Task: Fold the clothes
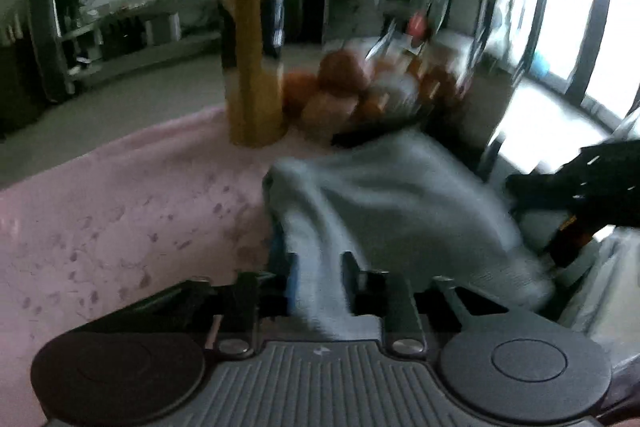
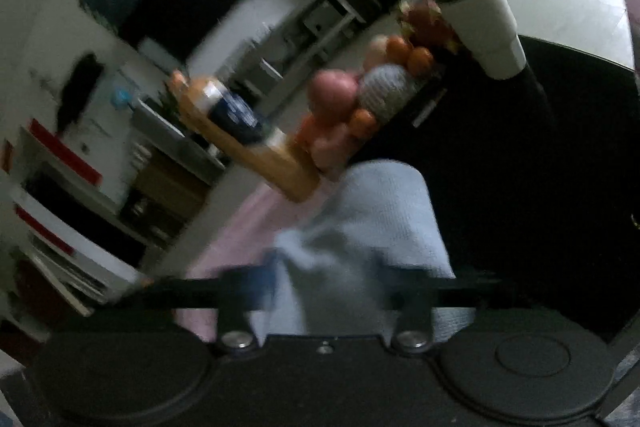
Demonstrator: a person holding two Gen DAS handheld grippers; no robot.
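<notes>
A: What does the cloth (image 1: pixel 384 195) look like?

B: Pale grey-blue, soft and knitted, bunched into a loose hump with folds running down toward the camera. It lies on the pink cover (image 1: pixel 120 211), in front of the bottle (image 1: pixel 250 67) and the fruit (image 1: pixel 336 87).

A: And the left gripper (image 1: pixel 318 279)?

B: Its jaws stand narrow with a strip of the cloth running between them; they look closed on it. A bit of blue shows at the left finger (image 1: pixel 291 281).

A: The right gripper (image 2: pixel 328 287)?

B: In its own view the cloth fills the gap between the fingers and the jaws appear clamped on it. From the left wrist it shows as a dark shape at the cloth's right edge.

A: What is hard to read?

B: Both views are smeared by blur. The right finger tips are a dark smudge, so the exact contact is unclear. The cloth's near end is hidden behind the gripper bodies, and I cannot tell what garment it is. The white cup (image 2: pixel 484 27) is cut by the dark area beside it.
</notes>
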